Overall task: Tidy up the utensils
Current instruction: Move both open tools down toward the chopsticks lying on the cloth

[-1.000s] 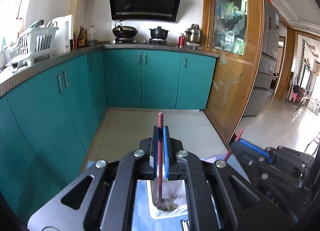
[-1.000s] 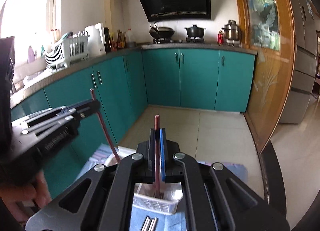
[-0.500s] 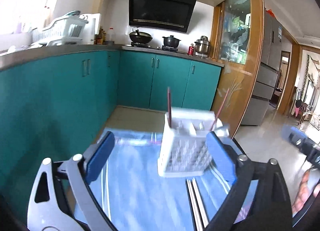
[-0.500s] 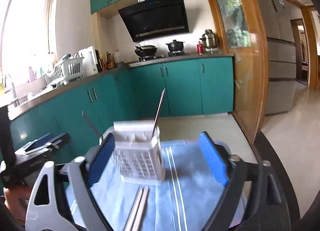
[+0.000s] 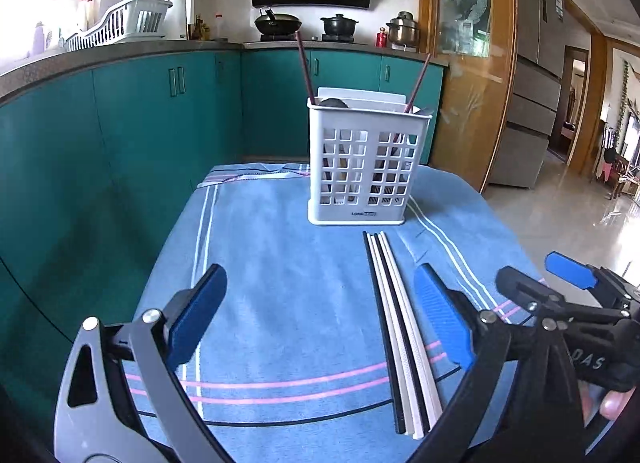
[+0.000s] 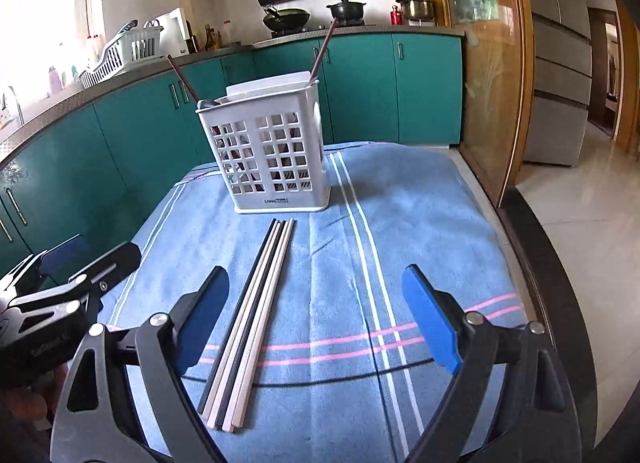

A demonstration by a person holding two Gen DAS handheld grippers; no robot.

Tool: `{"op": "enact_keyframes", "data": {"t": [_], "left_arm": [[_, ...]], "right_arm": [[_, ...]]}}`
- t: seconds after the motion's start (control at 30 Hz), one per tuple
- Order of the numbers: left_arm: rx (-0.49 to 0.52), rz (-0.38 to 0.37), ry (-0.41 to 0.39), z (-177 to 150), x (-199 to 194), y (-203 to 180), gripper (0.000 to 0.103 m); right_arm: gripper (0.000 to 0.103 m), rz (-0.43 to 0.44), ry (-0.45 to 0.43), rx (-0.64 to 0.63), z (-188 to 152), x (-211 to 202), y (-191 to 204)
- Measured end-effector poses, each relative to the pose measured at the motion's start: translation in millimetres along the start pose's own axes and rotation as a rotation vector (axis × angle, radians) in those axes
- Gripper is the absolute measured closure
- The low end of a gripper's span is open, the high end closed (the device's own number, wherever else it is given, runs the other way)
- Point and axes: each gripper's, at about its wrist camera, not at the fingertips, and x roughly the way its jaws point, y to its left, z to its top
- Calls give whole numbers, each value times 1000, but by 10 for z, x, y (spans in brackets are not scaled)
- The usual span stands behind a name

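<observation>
A white slotted utensil basket (image 5: 366,167) (image 6: 268,155) stands upright at the far side of a blue striped cloth (image 5: 280,263) (image 6: 420,223). Two dark red chopsticks (image 5: 303,63) (image 6: 322,51) lean out of it, one at each end. Several black and white chopsticks (image 5: 394,323) (image 6: 256,311) lie side by side on the cloth in front of the basket. My left gripper (image 5: 320,283) hovers open over the cloth, with the chopsticks just inside its right finger. My right gripper (image 6: 316,283) is open too, the chopsticks near its left finger. Neither holds anything.
Teal cabinets (image 5: 120,123) run along the left and back, with a dish rack (image 5: 120,23) and pots on the stove (image 5: 338,25). A wood-framed glass panel (image 5: 472,63) and a fridge (image 5: 536,103) are on the right. The table's right edge (image 6: 532,263) drops to the tiled floor.
Both grippers were shut on a dark red chopstick each above the basket. They have let go, opened wide and drawn back and down; the red chopsticks now stand in the basket.
</observation>
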Motion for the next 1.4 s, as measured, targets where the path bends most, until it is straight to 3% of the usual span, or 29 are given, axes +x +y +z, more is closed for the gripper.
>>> {"op": "enact_keyframes", "data": {"t": [0.6, 0.67, 0.73, 0.8, 0.87, 1.13, 1.4], "left_arm": [[15, -27, 52, 26, 164, -61, 12], [19, -28, 67, 29, 243, -66, 15], [18, -38, 104, 44, 370, -64, 30], [12, -53, 170, 35, 581, -52, 38], [26, -67, 225, 9, 789, -76, 40], [52, -116, 308, -49, 1167, -220, 49], [57, -46, 367, -133, 1335, -227, 51]], "right_arm": [[16, -13, -5, 3, 10, -3, -93], [16, -15, 0, 7, 19, 13, -107], [16, -21, 7, 11, 35, 39, -129], [16, -22, 17, 22, 52, 73, -166], [16, -18, 27, 24, 58, 99, -181], [16, -30, 51, 18, 46, 207, -206], [16, -29, 54, 23, 50, 220, -241]]}}
